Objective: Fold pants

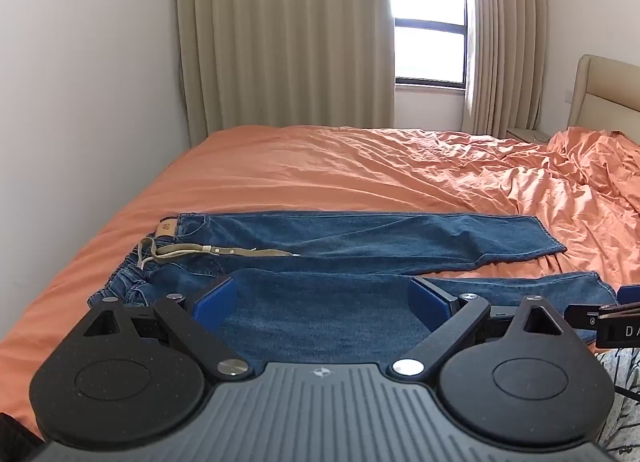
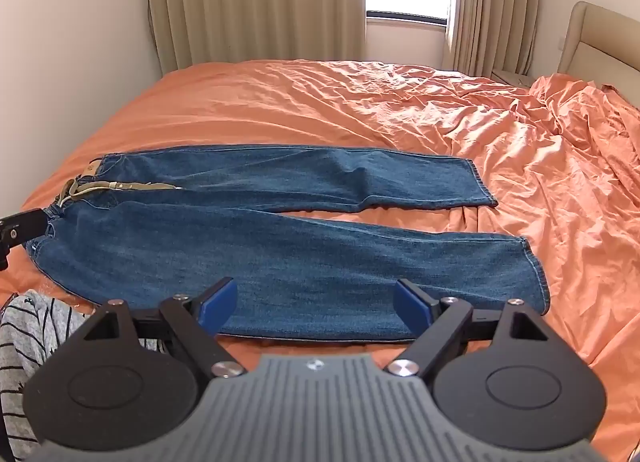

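Bed [image 2: 360, 101] fills the frame; jeans [image 2: 280, 254] lie flat across its middle, legs parted, waist at left. Your left hand-held gripper [image 1: 322, 302] and right hand-held gripper [image 2: 316, 302] gape wide, empty. Pinch the near leg's edge, carry it squarely over the far leg.

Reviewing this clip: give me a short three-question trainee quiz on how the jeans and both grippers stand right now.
1. True or false: the jeans lie spread flat on the orange bedsheet, legs apart.
2. The left gripper is: A open, B shut on denim, C out of view.
3. Fill in: a tan ___ trails from the waistband.

Key: 1 true. 2 A; the right gripper is open too. 3 belt.
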Motion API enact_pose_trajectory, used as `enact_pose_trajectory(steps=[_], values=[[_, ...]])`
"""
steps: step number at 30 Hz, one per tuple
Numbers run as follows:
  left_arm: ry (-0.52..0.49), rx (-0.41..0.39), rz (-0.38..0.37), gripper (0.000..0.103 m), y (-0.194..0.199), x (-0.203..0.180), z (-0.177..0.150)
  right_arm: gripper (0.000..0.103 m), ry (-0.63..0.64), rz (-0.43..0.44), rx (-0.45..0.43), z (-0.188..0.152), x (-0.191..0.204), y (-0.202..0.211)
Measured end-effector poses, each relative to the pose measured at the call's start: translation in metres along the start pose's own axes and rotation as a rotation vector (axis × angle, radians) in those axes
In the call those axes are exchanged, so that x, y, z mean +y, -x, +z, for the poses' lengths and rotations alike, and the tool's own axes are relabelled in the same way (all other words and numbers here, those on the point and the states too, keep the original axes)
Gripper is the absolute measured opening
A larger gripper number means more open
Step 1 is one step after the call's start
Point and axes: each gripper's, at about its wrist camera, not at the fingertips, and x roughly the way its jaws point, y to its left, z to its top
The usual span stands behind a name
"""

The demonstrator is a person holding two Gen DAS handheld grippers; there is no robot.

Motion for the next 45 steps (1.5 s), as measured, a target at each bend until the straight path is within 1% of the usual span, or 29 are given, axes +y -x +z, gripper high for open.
enact_pose_trajectory(steps=[1,9,10,11,22,34,45], values=[[0.001,0.008,0.0,0.103,0.0,0.0,0.0,0.082,0.001,0.0,0.011,0.0,0.0,-0.001],[0.002,0.016,-0.004,0.103,-0.001,0.0,0.0,0.082,-0.002,0.005,0.016,-0.002,0.0,0.002],[0.002,0.017,-0.005,0.103,-0.001,0.0,0.0,0.082,-0.001,0.007,0.017,-0.001,0.006,-0.003],[0.002,0.018,-0.005,0.103,0.0,-0.002,-0.002,0.082,-0.004,0.014,0.023,0.001,-0.001,-0.005],[-0.018,0.024,-0.019,0.103,0.002,-0.009,-0.005,0.082,0.002,0.014,0.034,0.002,-0.001,-0.004],[-0.057,0.077,-0.023,0.103,0.001,-0.012,-0.015,0.082,0.004,0.016,0.053,-0.003,0.007,-0.002],[-0.06,0.095,-0.033,0.103,-0.001,-0.011,-0.018,0.082,-0.007,0.011,0.067,-0.004,0.007,-0.001]])
